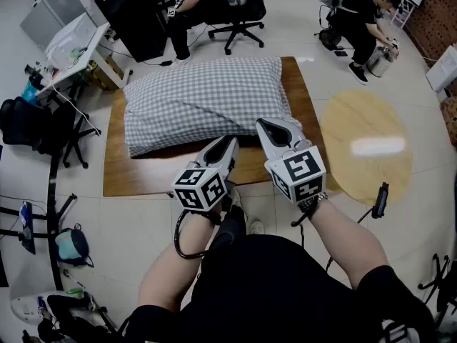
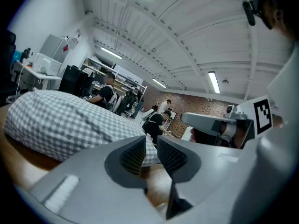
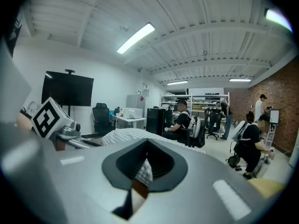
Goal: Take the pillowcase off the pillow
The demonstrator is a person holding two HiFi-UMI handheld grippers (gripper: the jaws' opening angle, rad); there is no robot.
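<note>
The near edge of the pillow (image 1: 203,98), lying in its checked pillowcase (image 1: 171,116) on the low wooden desk (image 1: 143,181), is disappearing under both tong tips in the head view, and no view is showing the case's opening. The left tongs (image 1: 227,148) are standing slightly spread, pinching nothing, with the pillow's corner showing through the gap. The right tongs (image 1: 273,128) are pressed together; whether the sliver of checked cloth behind them is caught is unclear. Both forearms (image 1: 341,238) are reaching forward side by side, tongs pointing roughly level.
</note>
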